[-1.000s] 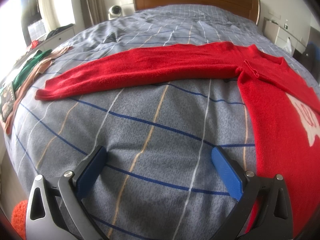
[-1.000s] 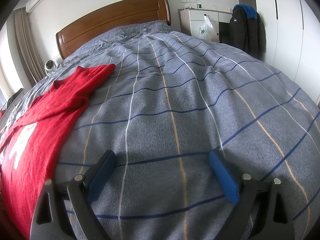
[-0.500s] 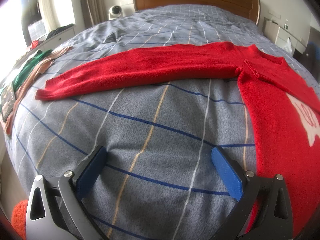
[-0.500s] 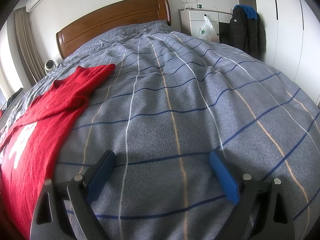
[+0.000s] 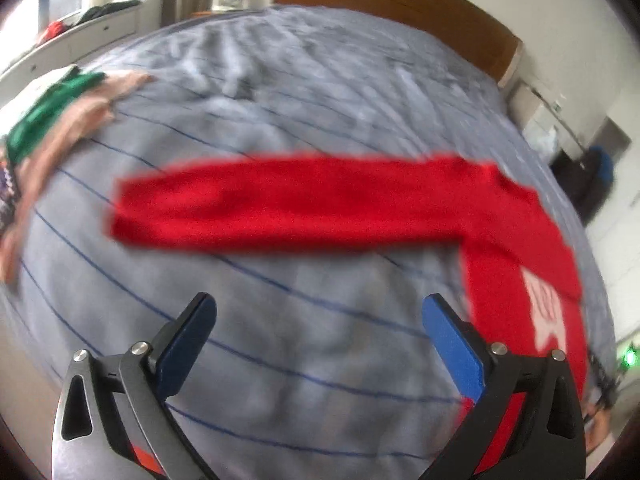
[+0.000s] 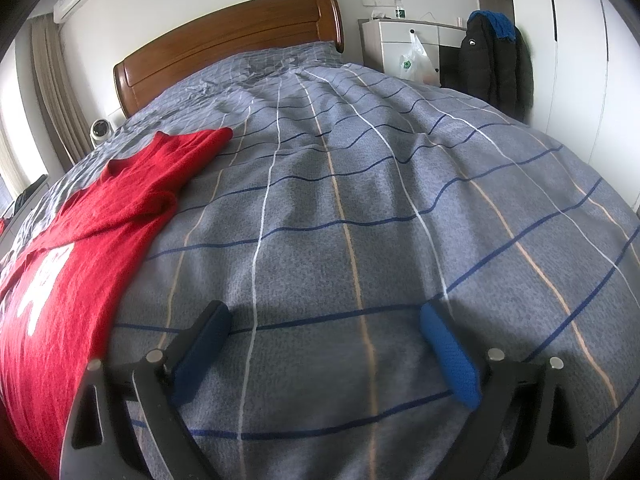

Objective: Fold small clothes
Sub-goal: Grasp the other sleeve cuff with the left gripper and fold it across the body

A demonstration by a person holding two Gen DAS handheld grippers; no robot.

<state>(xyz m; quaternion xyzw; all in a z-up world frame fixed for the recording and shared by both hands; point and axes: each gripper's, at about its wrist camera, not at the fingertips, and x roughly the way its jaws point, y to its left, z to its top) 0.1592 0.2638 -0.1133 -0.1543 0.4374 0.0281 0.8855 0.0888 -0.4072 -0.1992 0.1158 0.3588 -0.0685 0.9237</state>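
A red sweater [image 5: 512, 248] with a white print lies flat on the bed. One long sleeve [image 5: 280, 204] stretches out to the left in the blurred left wrist view. My left gripper [image 5: 318, 312] is open and empty, above the bedcover, short of the sleeve. In the right wrist view the sweater's body [image 6: 80, 248] lies at the left, its other sleeve folded in near the collar. My right gripper [image 6: 324, 320] is open and empty, low over bare bedcover to the right of the sweater.
The grey checked bedcover [image 6: 400, 200] fills both views. Green and pink clothes [image 5: 60, 120] lie at the bed's left edge. A wooden headboard [image 6: 228, 44] stands at the far end. A white cabinet [image 6: 404, 44] and a hanging black jacket [image 6: 496, 64] are at the far right.
My left gripper has lifted and swung, so its view is blurred and the sleeve now sits lower and nearer the middle of the frame. The right gripper has stayed put.
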